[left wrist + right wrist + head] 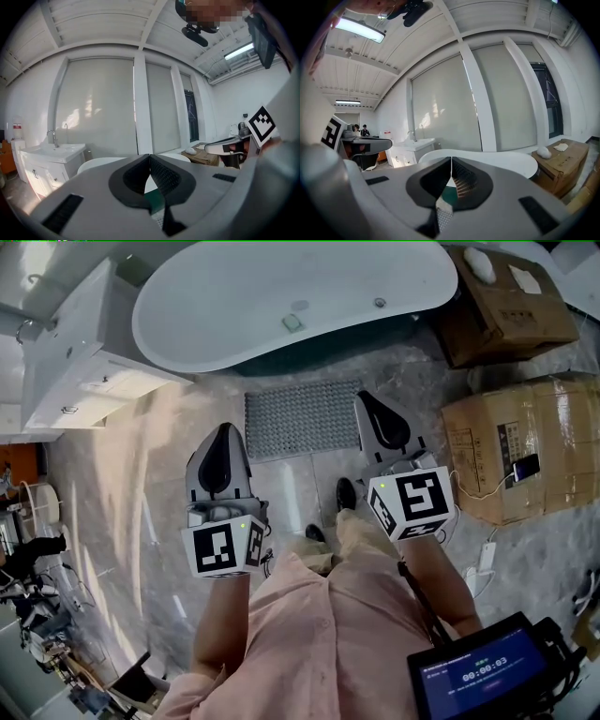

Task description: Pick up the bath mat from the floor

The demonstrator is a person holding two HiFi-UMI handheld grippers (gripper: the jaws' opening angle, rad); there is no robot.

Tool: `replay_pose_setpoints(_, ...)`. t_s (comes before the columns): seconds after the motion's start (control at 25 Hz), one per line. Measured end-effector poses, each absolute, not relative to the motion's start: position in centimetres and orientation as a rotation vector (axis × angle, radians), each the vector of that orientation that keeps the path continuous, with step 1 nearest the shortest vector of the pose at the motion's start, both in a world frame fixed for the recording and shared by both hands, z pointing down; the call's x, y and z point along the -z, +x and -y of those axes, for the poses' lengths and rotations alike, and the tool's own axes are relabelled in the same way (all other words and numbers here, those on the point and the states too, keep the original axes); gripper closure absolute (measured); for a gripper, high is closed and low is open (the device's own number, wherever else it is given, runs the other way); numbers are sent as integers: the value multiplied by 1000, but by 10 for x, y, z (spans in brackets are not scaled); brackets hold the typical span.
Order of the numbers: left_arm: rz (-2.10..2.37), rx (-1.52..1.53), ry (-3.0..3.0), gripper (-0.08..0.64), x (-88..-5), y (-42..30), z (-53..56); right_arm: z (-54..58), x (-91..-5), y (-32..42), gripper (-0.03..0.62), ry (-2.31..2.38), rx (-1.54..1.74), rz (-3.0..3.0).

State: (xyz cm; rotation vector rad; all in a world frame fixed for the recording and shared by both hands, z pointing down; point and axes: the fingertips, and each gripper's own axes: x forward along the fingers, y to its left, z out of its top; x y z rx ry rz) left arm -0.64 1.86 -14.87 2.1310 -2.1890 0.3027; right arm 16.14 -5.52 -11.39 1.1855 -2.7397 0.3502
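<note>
Bath mat: grey, ribbed, lies flat on floor, just on near side of white bathtub; not lifted. L gripper: jaws together, nothing between; positioned near-left of mat, tip by mat's near-left corner in head view. R gripper: jaws together, empty; overlaps mat's right edge in head view; contact w/ mat cannot be told. Both grippers point away from person, toward tub. White sink cabinet at far left; cardboard boxes at right, apart from mat. Person's shoe on floor, near side of mat.
</note>
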Motion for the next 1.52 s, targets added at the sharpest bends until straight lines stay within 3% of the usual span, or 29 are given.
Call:
replay_pose_setpoints(0.4,2250,-306,2094,534,161,-46,-10,74,120,121,574,1157,-334,2769)
replay_pose_setpoints(0.88,2237,-153,2250,535,209,-114,17,82,190,65,574,1318,-136,2768)
replay_pose_setpoints(1.52,2150,-170,2154,535,142,-123,-2,68,127,69,574,1282,-249,2673)
